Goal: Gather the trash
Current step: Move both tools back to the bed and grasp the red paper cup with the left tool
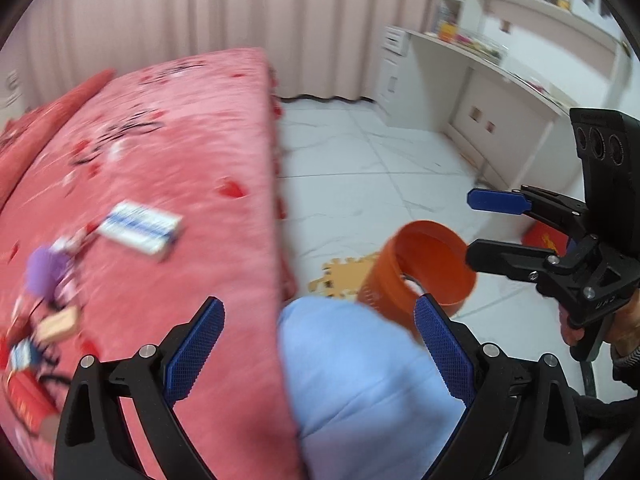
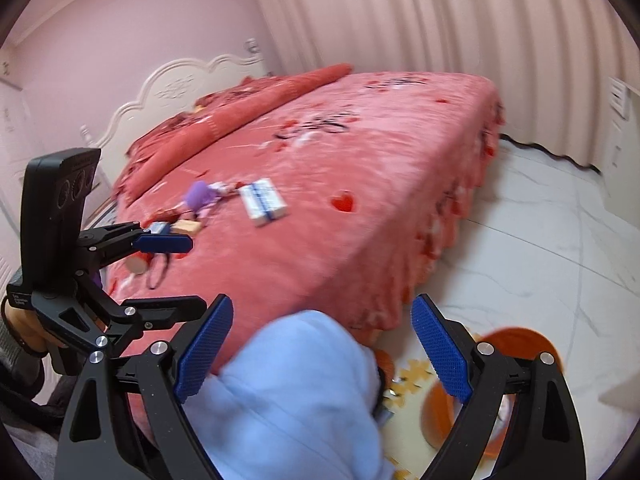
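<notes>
Jaws of my left gripper (image 1: 320, 356) and right gripper (image 2: 322, 354) stood wide, empty. Trash, including a white box (image 2: 264, 201), lay on the bed (image 2: 360, 208); orange bin (image 1: 424, 272) on floor. Advised approaching one item squarely.

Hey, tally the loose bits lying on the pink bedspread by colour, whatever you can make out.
Blue and white boxes: 2
Purple item: 1
Tan block: 1
Red tube: 1
Black loop: 1
Total: 6, though blur may hide more.
</notes>
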The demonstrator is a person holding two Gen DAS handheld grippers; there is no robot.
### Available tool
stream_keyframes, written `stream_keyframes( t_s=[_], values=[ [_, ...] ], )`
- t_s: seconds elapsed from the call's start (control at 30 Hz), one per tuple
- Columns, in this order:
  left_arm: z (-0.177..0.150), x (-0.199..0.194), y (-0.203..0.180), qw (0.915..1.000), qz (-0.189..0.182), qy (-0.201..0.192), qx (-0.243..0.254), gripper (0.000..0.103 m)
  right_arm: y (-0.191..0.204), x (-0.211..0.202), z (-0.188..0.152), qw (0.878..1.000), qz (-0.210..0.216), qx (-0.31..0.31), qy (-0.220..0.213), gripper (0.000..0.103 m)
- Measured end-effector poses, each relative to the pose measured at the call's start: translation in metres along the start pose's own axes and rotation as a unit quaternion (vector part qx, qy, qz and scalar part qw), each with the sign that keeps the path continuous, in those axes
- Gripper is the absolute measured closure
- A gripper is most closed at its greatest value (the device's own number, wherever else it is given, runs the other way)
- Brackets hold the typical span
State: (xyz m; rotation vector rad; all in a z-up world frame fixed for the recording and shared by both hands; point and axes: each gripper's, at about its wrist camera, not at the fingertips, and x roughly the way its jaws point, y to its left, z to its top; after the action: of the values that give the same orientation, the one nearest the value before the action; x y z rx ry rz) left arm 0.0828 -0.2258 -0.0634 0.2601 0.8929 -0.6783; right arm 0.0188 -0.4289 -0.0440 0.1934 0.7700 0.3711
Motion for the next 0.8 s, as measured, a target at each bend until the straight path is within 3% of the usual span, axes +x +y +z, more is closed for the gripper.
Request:
stream_keyframes(
  t_s=[0.27,0.5,0.67,0.8],
  values=[
    [-0.051,-0.054,0.079,0.9923,0.075,-0.02,-0.096,0.008,0.075,0.049,0.024,0.996,0.062,-0.066,0.02,0.014],
    [-0.096,-0.097,0.151,0.9661,0.147,-0.032,-0.21,0.008,0.141,0.099,0.047,0.983,0.124,-0.128,0.04,0.014],
    [-0.112,-0.103,0.177,0.9563,0.167,-0.029,-0.238,0.008,0.179,0.134,0.063,0.97,0.167,-0.168,0.055,0.014],
    [-0.123,-0.102,0.2,0.9425,0.184,-0.031,-0.277,0.008,0.199,0.158,0.072,0.958,0.193,-0.2,0.065,0.014]
  ],
)
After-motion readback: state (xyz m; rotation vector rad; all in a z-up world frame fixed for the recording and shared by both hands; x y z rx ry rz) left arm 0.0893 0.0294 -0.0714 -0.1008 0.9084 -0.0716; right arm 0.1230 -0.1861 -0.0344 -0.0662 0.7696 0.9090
